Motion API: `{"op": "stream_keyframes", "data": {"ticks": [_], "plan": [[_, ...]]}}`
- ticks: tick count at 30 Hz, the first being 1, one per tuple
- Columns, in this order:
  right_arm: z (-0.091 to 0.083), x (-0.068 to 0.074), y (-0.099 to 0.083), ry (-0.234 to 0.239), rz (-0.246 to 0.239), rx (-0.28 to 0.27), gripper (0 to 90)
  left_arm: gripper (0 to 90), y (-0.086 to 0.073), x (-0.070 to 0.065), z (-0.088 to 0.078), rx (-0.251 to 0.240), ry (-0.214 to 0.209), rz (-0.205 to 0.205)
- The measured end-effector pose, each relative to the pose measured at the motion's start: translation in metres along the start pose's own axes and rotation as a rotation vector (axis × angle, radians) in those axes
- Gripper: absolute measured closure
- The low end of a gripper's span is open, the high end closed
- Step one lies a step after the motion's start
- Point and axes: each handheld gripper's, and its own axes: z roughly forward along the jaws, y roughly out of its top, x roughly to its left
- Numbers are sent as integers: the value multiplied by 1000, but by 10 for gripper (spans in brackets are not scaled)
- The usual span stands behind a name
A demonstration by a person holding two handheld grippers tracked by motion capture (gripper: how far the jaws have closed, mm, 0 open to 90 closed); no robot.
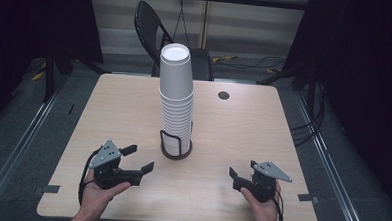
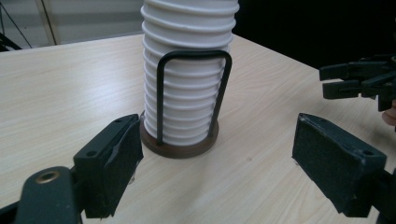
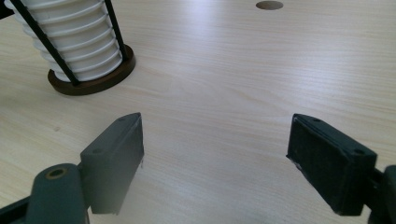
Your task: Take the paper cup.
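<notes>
Spanning the high view, lay a pale wooden table (image 1: pixel 133 118), with a black folding chair (image 1: pixel 150 26) pushed up at its far edge and a small round cable hole (image 1: pixel 223 95) near that edge. Rose from the table's middle as a tall stack of white paper cups (image 1: pixel 175 97), nested upright and leaning slightly, seated in a black wire cup holder (image 1: pixel 175 145) on a round dark base. Sat near the table's front left as the left gripper (image 1: pixel 139 158), cradled in an upturned hand, jaws spread wide and empty, aimed toward the holder but well apart from it. Rested near the front right as the right gripper (image 1: pixel 241 173), likewise held from below, jaws apart and clamped on nothing. Showed in the left gripper view between the open jaws, the ribbed cup rims behind the wire loop.
</notes>
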Motion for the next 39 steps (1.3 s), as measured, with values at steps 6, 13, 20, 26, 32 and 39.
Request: {"op": "stream_keyframes", "data": {"ticks": [6,13,20,26,32,39], "plan": [[2,1,-1,6,-1,9,184,157,21,-2,0,-33,-6,22],[1,3,-1,13,-5,9,187,156,41,-7,3,-68,-30,18],[2,3,-1,16,-5,13,189,156,62,-7,4,-85,-24,32],[1,4,-1,27,-9,-2,186,158,79,-6,6,-93,-20,22],[2,4,0,41,-10,-6,182,157,89,-9,11,-93,-17,31],[1,4,0,38,-9,-2,181,157,102,-10,15,-82,-37,47]]}}
